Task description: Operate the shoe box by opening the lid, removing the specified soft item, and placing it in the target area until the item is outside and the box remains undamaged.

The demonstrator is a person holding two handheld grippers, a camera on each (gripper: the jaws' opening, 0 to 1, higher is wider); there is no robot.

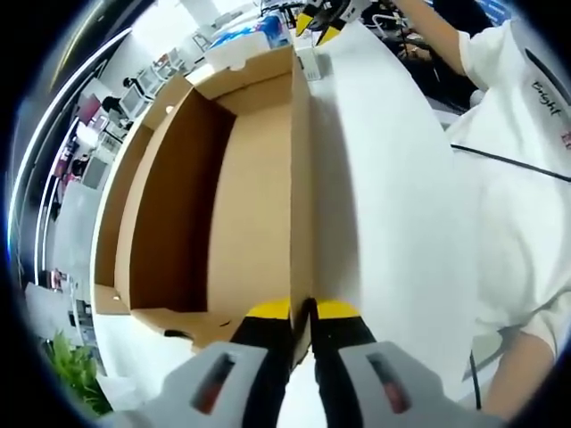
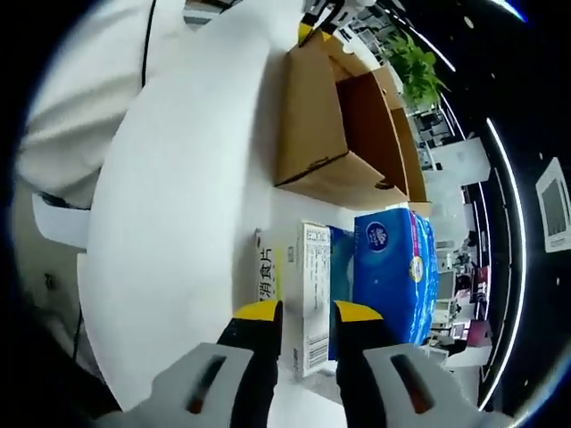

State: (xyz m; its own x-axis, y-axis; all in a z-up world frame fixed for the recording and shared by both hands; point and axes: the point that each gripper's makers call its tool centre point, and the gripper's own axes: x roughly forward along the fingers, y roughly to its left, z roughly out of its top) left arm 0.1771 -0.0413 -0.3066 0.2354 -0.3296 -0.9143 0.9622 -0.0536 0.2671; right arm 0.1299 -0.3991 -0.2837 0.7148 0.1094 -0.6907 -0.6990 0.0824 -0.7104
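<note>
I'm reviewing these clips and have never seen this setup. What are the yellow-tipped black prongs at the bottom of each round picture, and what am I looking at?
Those prongs are the jaws of two handheld grippers; a person in a white shirt holds one in each hand. Each round picture comes from a fisheye camera riding on one gripper.

In the left gripper view, the left gripper is shut on the side wall of an open cardboard shoe box, which looks empty inside.

In the right gripper view, the right gripper has its jaws apart around a white carton, beside a blue tissue pack. The box sits farther along the white table.

The left gripper view also catches the right gripper beyond the box.
</note>
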